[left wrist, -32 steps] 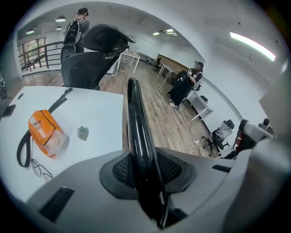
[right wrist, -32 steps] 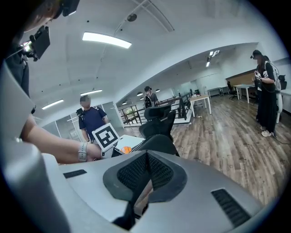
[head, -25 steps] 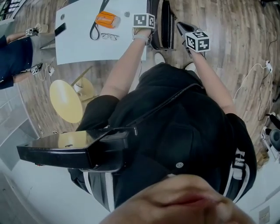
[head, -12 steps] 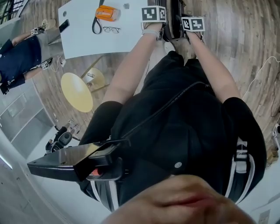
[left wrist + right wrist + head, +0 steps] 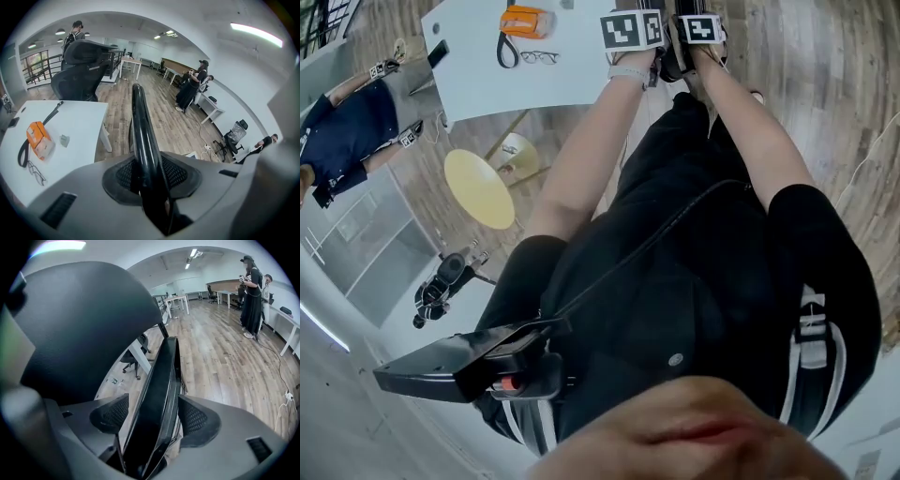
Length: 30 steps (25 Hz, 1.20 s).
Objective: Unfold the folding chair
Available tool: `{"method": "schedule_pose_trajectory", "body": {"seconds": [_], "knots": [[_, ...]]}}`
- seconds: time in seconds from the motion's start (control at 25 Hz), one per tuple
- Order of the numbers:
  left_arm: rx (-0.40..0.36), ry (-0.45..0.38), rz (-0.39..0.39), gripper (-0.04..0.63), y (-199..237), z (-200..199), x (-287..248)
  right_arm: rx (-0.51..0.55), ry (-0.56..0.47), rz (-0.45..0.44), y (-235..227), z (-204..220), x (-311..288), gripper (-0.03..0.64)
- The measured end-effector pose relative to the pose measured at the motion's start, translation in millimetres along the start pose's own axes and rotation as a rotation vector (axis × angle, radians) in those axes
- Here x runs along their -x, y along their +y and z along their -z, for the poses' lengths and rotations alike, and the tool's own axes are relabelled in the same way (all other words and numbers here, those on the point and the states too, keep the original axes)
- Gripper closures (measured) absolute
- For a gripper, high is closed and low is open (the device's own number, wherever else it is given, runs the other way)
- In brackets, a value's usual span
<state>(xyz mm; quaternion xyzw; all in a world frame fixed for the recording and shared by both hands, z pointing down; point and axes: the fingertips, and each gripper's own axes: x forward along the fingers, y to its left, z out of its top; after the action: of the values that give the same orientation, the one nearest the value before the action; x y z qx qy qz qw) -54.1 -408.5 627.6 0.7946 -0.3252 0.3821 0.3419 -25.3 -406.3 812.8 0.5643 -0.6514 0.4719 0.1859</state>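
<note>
Your folding chair (image 5: 161,380) is black and still folded flat, with its panels lying close together. It stands on edge just beside the end of the white table (image 5: 70,126). 1 glossy round frame tube (image 5: 140,117) rises and curves away from you, pinched tight between the pads of your left tool (image 5: 150,174). The chair's broad flat panel stands tilted between the pads of your right tool (image 5: 154,417), which have just been opening and now sit clear of it on both sides.
</note>
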Motion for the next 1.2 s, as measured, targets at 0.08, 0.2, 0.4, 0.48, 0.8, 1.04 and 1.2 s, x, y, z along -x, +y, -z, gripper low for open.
{"method": "schedule_pose_trajectory", "body": {"seconds": [0.08,0.2,0.4,0.48,0.8,1.04,1.2], "knots": [[-0.012,-0.005,0.001,0.500,-5.6,-0.7,-0.2,0.007,0.040,-0.001,0.9,9.1,-11.1,0.311],[-0.017,-0.012,0.013,0.492,-15.8,-1.6,-1.8,0.032,0.045,0.038,-3.0,7.9,-18.0,0.310],[-0.002,-0.023,0.035,0.488,-18.5,-1.2,-2.6,0.020,0.086,0.051,-10.7,16.0,-32.5,0.311],[-0.002,-0.028,0.044,0.485,-16.6,-1.5,-2.4,0.081,0.087,0.113,-24.9,14.2,-35.6,0.326],[-0.015,-0.023,0.057,0.486,11.2,1.3,5.0,0.048,0.093,0.019,-13.7,16.9,-44.5,0.393],[0.005,-0.027,0.099,0.491,33.5,6.4,8.8,0.049,0.128,0.086,-48.7,29.2,-37.7,0.393],[0.012,-0.021,0.116,0.491,43.9,9.1,7.3,0.019,0.128,0.070,-62.3,31.7,-34.8,0.394]]}}
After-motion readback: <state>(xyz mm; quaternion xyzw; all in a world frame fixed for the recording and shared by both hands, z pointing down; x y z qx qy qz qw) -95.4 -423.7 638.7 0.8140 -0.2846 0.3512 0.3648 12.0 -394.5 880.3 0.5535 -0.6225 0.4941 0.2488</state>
